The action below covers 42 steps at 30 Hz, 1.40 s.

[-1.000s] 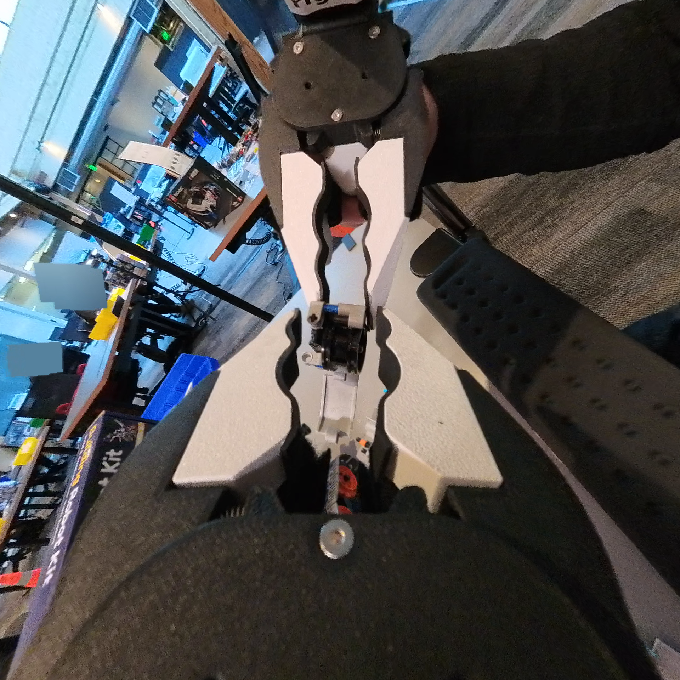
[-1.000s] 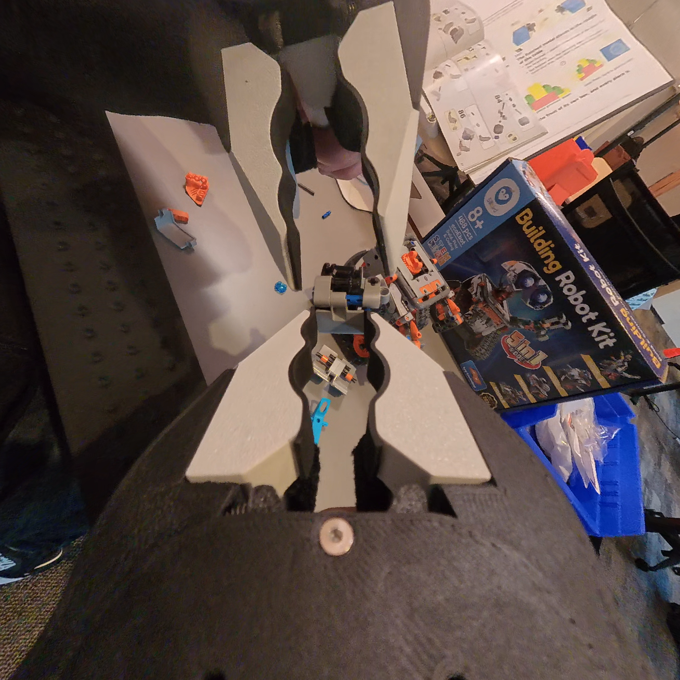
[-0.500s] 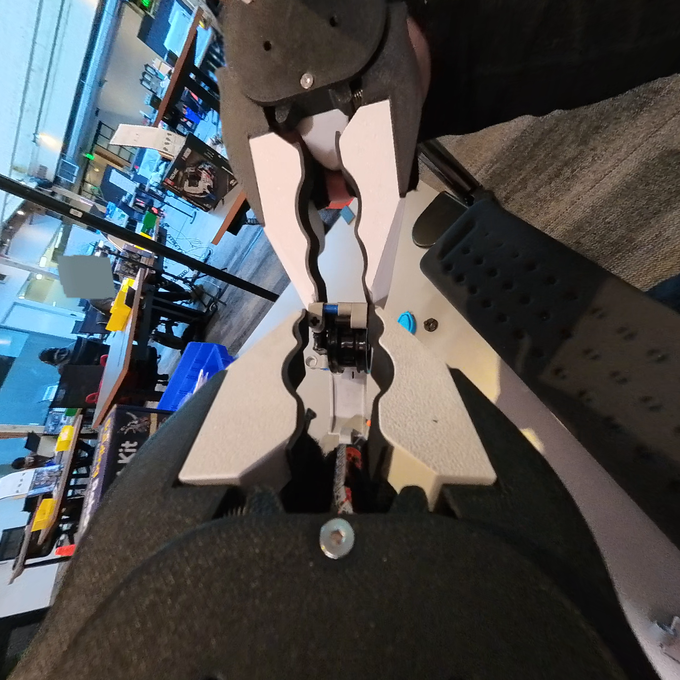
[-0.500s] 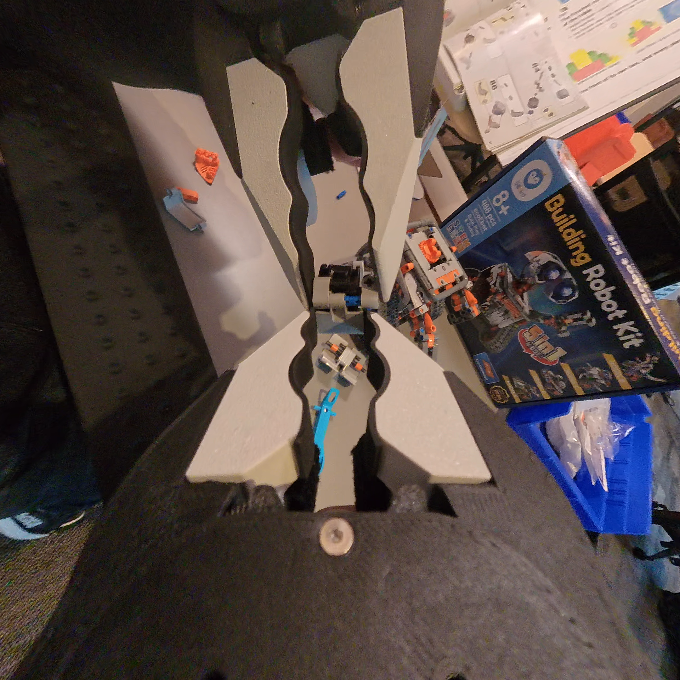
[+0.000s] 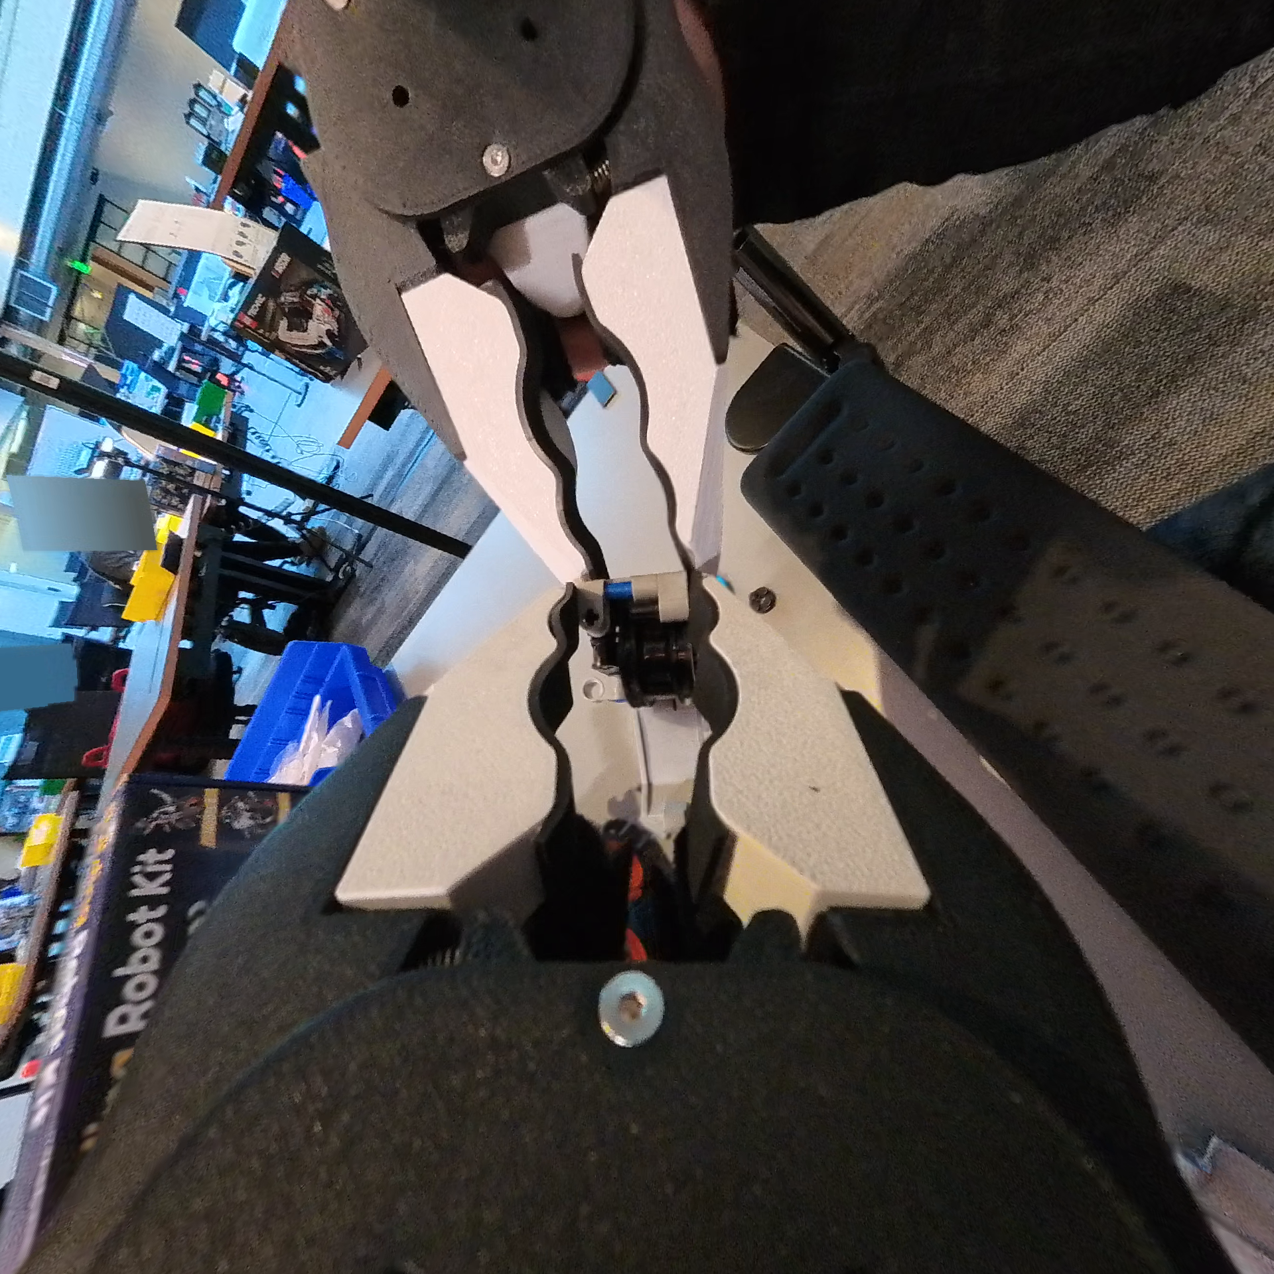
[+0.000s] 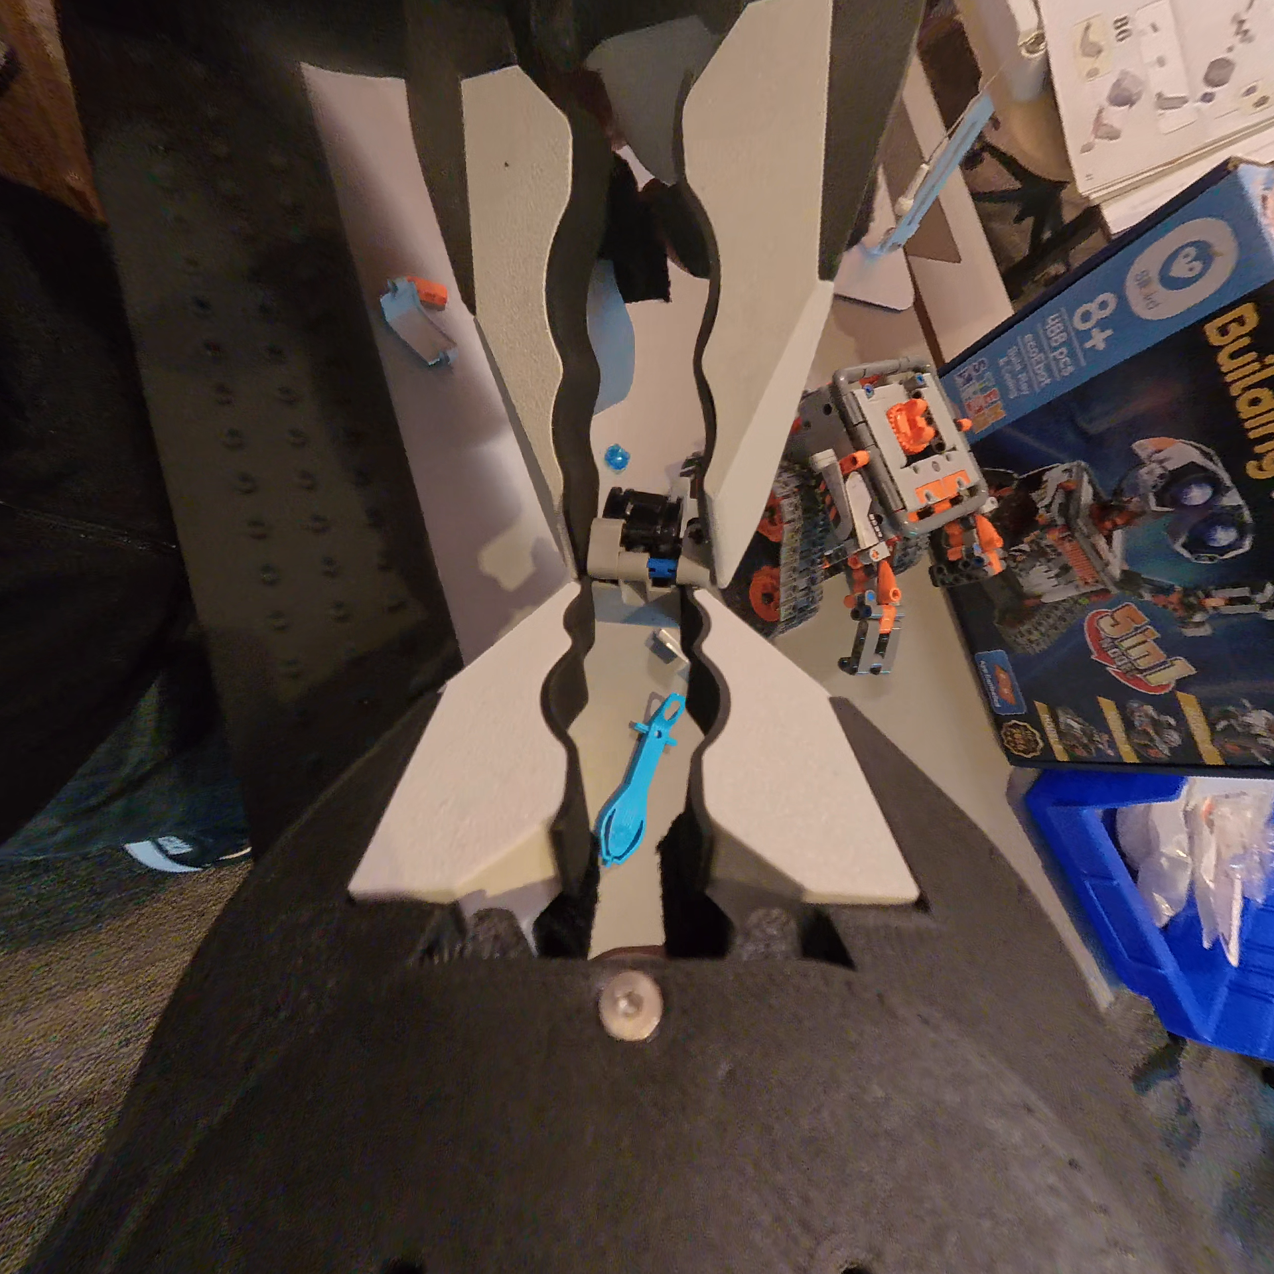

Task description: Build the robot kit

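**Assembly pinched from both ends**

Grippers meeting tip to tip above a white table. Left gripper closed on a small grey-and-black assembly, clamping its black part between the wavy inner edges just behind the tips. Right gripper closed on the grey end of the same assembly, at the very tips, with a blue pin showing there. Held off the table, between the two tools, touching both.

Seen from the right wrist:
- blue tool lying on the table below the right fingers, beside a small grey piece
- round blue stud on the table, seen between the left gripper's fingers
- grey-and-orange part lying apart, toward the left edge of the table
- grey-and-orange robot model standing just right of the tips, against a blue kit box
- blue bin of clear bags next to the box
- printed sheets at upper right

Black perforated chair part running along the table edge. Dark sleeve behind the right gripper in the left wrist view.
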Motion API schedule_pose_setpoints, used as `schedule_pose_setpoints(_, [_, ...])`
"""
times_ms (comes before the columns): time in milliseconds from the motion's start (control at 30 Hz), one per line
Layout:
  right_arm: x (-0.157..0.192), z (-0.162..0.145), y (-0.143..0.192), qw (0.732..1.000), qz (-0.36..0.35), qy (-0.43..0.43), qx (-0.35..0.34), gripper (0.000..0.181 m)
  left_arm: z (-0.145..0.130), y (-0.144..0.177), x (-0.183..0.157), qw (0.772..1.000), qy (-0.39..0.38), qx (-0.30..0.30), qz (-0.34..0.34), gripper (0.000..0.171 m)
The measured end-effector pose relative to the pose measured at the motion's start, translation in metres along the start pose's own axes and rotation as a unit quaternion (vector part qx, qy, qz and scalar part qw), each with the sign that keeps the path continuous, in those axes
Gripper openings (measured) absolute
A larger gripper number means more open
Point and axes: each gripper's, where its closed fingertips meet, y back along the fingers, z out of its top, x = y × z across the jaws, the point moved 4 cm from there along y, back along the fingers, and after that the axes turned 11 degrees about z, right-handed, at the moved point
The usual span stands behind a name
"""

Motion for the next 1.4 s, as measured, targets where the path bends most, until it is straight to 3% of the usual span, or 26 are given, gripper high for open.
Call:
schedule_pose_setpoints(200, [0.004, -0.014, -0.011, 0.998, 0.055, -0.02, 0.008, 0.021, -0.008, -0.01, -0.014, 1.0, -0.006, 0.016, -0.017, 0.027])
schedule_pose_setpoints(333, [0.006, -0.019, -0.013, 0.995, 0.092, -0.036, -0.022, 0.021, -0.007, -0.012, -0.019, 0.999, -0.01, 0.019, -0.032, 0.021])
schedule_pose_setpoints(500, [0.002, -0.019, -0.009, 0.997, 0.066, -0.038, -0.032, 0.022, -0.008, -0.013, -0.013, 0.999, 0.02, 0.004, -0.025, 0.022])
schedule_pose_setpoints(733, [-0.017, -0.007, 0.009, 0.996, -0.003, -0.047, -0.08, 0.026, -0.008, -0.007, 0.018, 0.992, 0.121, -0.038, -0.002, 0.024])
schedule_pose_setpoints(867, [-0.03, -0.002, 0.024, 0.986, -0.05, -0.072, -0.142, 0.033, -0.011, 0.004, 0.04, 0.976, 0.2, -0.083, 0.016, 0.023])
schedule_pose_setpoints(1033, [-0.037, -0.001, 0.027, 0.969, -0.069, -0.109, -0.213, 0.055, -0.008, 0.014, 0.057, 0.932, 0.314, -0.179, -0.005, 0.023])
schedule_pose_setpoints(1133, [-0.036, 0.01, 0.015, 0.96, -0.051, -0.117, -0.251, 0.053, -0.006, 0.009, 0.057, 0.92, 0.341, -0.195, -0.005, 0.023])
schedule_pose_setpoints(1200, [-0.036, 0.016, 0.012, 0.953, -0.039, -0.123, -0.274, 0.032, -0.003, 0.009, 0.057, 0.909, 0.36, -0.209, -0.012, 0.023])
schedule_pose_setpoints(1400, [-0.039, 0.02, 0.017, 0.949, -0.041, -0.134, -0.284, 0.031, -0.002, 0.01, 0.062, 0.887, 0.403, -0.226, -0.015, 0.022])
